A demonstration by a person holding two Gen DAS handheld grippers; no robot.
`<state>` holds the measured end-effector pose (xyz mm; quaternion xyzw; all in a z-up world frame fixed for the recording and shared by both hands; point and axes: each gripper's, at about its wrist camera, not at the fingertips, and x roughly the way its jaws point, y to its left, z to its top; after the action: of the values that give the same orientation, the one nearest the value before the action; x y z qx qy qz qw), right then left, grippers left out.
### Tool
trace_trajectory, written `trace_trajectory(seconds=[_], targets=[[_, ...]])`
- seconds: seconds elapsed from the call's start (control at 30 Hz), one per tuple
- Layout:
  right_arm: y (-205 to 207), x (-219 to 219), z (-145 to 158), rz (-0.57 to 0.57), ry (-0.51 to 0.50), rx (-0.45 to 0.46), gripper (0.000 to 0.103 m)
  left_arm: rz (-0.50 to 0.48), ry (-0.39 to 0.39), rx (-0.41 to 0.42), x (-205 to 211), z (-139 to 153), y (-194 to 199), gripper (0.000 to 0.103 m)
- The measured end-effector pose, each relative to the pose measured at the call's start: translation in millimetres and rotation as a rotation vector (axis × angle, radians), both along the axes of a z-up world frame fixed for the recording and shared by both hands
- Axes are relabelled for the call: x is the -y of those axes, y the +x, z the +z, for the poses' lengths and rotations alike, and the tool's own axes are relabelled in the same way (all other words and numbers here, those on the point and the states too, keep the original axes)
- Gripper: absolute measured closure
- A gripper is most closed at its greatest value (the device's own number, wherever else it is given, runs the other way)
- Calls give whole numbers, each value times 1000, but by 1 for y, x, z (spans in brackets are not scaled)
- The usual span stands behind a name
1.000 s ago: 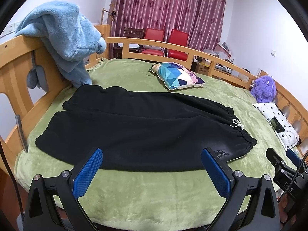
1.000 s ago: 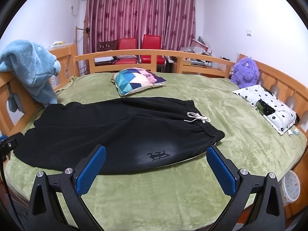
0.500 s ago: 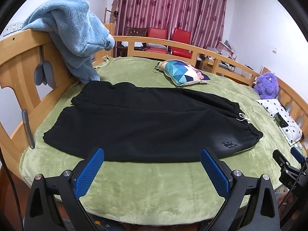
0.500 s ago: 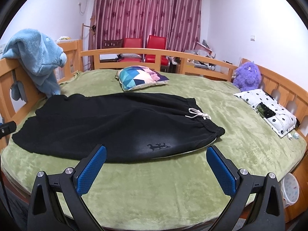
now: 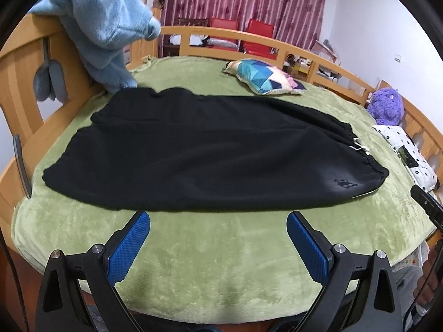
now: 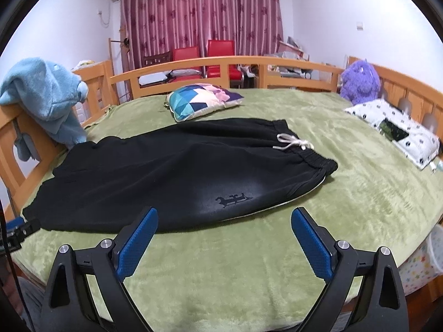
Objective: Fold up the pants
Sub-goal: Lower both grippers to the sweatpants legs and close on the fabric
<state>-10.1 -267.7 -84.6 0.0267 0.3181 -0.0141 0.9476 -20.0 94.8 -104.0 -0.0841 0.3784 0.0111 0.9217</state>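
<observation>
Black pants point(image 5: 210, 149) point(image 6: 177, 171) lie flat across a green blanket on the bed, legs stacked toward the left, waistband with a white drawstring point(image 6: 293, 142) on the right. My left gripper point(image 5: 218, 221) is open, hovering just in front of the pants' near edge with nothing between its blue pads. The right gripper point(image 6: 224, 215) stands wide over the near edge by the small dark logo point(image 6: 234, 199); its jaws are closing slightly and hold nothing. The tip of the other gripper shows at the right edge of the left wrist view and at the left edge of the right wrist view.
A wooden rail point(image 6: 221, 63) rings the bed. A light blue plush robe point(image 5: 105, 27) hangs over the left rail. A colourful pillow point(image 6: 202, 99), a purple plush toy point(image 6: 360, 80) and a white spotted pillow point(image 6: 396, 130) lie further back and right. Green blanket point(image 5: 221, 262) lies bare in front.
Both grippers have come down and closer to the bed's near edge, so the pants look larger. The right jaws have narrowed a little. The pants have not moved.
</observation>
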Motion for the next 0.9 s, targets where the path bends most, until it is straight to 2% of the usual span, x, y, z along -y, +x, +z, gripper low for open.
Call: trace_trajectory(seconds=[0.1, 0.23, 0.4, 0.6, 0.73, 0.9], targets=[[9, 4, -10, 5, 2, -31, 15, 22, -40, -18, -10, -10, 8, 4], [21, 12, -27, -2, 5, -70, 20, 50, -87, -49, -24, -26, 20, 4], [36, 27, -45, -29, -4, -97, 20, 87, -74, -53, -36, -46, 30, 4], [59, 53, -70, -78, 36, -152, 20, 146, -174, -83, -59, -67, 48, 4], [73, 63, -81, -91, 81, -175, 20, 170, -200, -101, -65, -77, 59, 4], [88, 67, -86, -90, 88, -176, 20, 176, -204, -112, -65, -85, 68, 4]])
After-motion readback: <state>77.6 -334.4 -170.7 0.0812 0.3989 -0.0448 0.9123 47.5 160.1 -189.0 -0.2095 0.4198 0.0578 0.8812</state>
